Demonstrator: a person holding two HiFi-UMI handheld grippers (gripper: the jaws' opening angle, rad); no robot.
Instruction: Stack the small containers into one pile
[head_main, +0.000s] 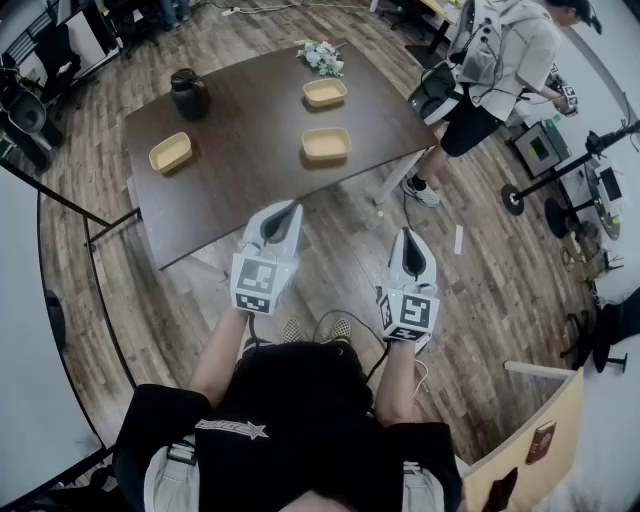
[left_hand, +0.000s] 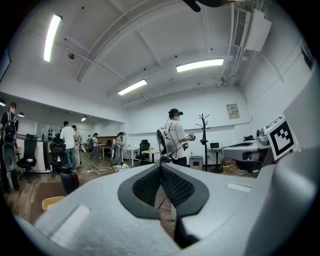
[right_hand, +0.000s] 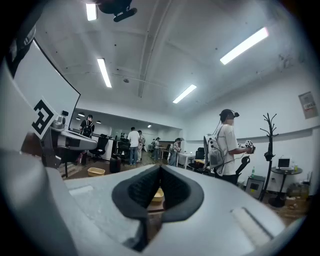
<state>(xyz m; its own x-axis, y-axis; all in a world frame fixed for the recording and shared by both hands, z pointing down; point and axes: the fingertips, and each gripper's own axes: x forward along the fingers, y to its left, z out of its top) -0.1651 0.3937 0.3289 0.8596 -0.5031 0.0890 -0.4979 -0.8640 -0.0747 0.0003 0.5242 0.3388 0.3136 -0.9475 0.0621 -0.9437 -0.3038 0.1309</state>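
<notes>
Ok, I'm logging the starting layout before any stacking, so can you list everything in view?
small containers: three, tan, apart on the table, one left, two right
jug: one, dark, table's far-left corner
flowers: one bunch, pale, table's far edge
table: one, dark brown, ahead of the person
bystander: one, light top, dark shorts, right of the table
left gripper: one, white, shut, empty, by the table's near edge
right gripper: one, white, shut, empty, over the floor

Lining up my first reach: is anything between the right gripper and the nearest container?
In the head view, only wood floor, then bare table, separates the right gripper from that container.
</notes>
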